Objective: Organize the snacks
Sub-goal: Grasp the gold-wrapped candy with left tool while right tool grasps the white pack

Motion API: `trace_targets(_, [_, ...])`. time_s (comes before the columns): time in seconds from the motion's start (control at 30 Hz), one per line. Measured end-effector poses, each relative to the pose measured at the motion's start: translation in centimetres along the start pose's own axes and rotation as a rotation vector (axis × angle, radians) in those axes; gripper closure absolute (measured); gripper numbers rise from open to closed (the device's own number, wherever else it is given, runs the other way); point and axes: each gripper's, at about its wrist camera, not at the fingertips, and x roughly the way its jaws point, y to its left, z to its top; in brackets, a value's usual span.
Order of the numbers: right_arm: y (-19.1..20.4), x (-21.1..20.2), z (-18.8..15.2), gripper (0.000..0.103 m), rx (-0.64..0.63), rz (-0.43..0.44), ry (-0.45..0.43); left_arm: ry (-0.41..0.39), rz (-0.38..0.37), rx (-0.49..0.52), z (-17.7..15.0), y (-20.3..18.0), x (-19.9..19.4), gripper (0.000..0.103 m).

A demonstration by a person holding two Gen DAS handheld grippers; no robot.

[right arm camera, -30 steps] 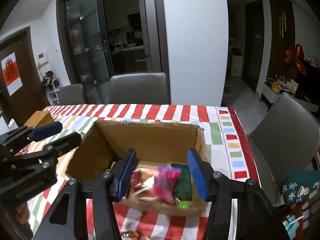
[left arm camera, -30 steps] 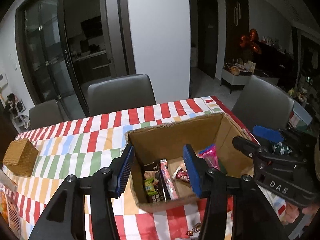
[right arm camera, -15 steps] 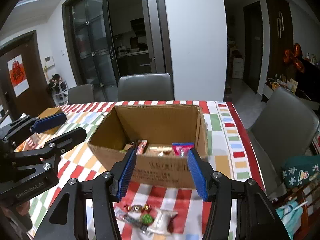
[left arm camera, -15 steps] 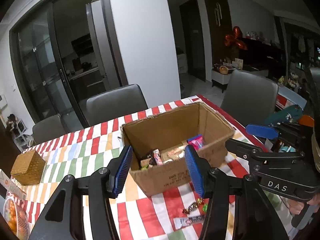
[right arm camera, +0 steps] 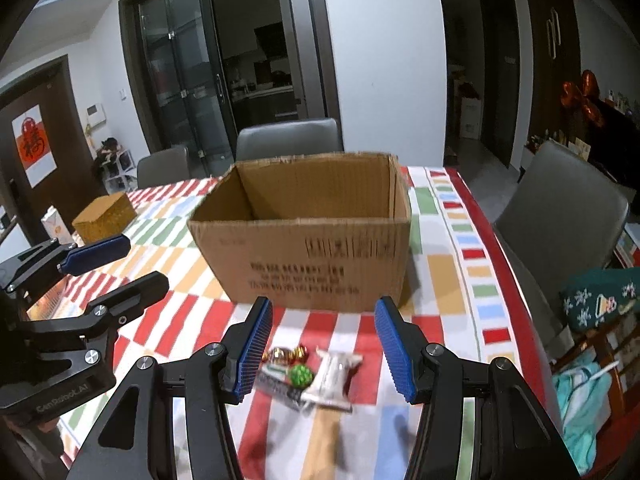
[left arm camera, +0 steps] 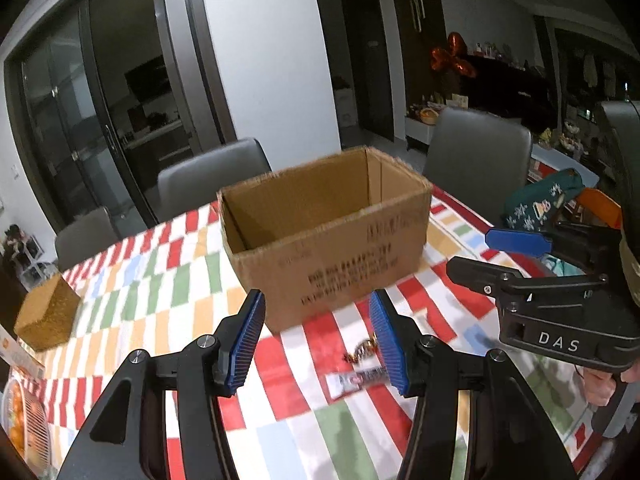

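Both your left gripper (left arm camera: 316, 336) and right gripper (right arm camera: 322, 344) have jaws released, empty, with the snacks (right arm camera: 310, 372) low-centre on the desk (right arm camera: 440, 272) before the cardboard box (right arm camera: 304, 248).

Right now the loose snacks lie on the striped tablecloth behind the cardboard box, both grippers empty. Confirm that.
Not quite: the loose snacks lie in front of the cardboard box, not behind it, as the right wrist view shows. They are on the striped tablecloth, and both grippers are empty.

Dim indoor light, motion blur, fisheye-bent dark corners.
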Motion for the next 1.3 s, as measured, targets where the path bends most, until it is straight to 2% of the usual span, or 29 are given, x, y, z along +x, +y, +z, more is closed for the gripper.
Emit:
trace_targets(0.57, [-0.1,4.3,-5.5,0.049,0.018,-0.001,0.165,0.114,-0.094,0.038,-5.7,-1.0,5.1,0.05])
trace_targets(0.87, [-0.6,7.2,-6.1,0.049,0.035,-0.018,0.213,0.159,-0.146,0.06,-6.7,-1.1,8.8,0.05])
trace_targets(1.23, [-1.0,9.8,-6.1,0.052,0.053,-0.022,0.248,0.223,-0.164,0.082,-6.6,-1.6,13.2,0.05])
trace_targets(1.3, [-1.0,10.3,-6.1,0.054,0.051,-0.02,0.256,0.23,-0.167,0.087,-6.5,-1.8,13.7,0.053])
